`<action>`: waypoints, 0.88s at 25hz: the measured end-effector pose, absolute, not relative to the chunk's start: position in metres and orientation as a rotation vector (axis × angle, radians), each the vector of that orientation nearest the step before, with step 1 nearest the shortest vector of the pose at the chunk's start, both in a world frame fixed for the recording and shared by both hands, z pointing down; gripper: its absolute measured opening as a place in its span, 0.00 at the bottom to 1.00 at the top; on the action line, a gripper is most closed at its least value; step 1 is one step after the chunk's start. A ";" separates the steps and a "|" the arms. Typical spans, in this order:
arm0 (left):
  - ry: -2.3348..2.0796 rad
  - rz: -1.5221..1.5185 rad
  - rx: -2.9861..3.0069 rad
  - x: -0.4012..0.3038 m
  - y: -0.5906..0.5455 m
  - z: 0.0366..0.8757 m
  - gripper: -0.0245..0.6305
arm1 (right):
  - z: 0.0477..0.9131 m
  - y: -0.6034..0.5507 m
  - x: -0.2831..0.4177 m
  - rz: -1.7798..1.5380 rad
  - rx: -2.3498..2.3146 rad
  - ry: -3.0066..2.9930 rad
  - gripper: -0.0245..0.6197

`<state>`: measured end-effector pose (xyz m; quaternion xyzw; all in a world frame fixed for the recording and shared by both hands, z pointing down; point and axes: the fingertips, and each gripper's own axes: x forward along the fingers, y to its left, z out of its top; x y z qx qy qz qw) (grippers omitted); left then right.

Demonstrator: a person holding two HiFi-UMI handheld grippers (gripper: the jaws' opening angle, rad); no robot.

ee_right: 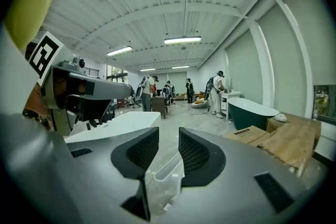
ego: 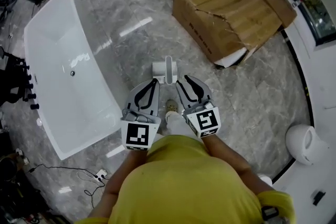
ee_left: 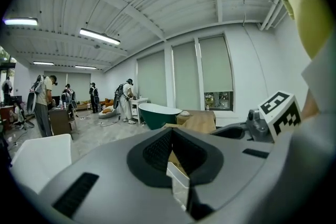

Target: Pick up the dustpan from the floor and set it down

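Dustpan [ego: 164, 72] is gripped from both sides: left gripper [ego: 155, 81] fingers [ee_left: 156, 152] nearly together on a thin edge, right gripper [ego: 183, 80] fingers [ee_right: 197, 155] half apart around its wall.

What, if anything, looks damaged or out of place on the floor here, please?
The cardboard box on the floor, upper right in the head view, looks torn and crushed, its top split open. Nothing else stands out.
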<state>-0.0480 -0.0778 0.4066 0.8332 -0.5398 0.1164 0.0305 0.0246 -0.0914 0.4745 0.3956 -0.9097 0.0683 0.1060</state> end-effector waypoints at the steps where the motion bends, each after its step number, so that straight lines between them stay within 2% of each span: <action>1: -1.672 0.358 2.554 -0.048 -0.084 0.408 0.04 | 0.479 -0.095 0.023 0.211 1.137 -2.686 0.24; 13: -1.704 0.413 2.455 -0.044 -0.124 0.438 0.04 | 0.542 -0.129 0.011 0.443 0.877 -2.690 0.28; 22: -1.602 0.411 2.435 -0.048 -0.139 0.450 0.04 | 0.580 -0.137 0.004 0.958 0.784 -2.619 0.35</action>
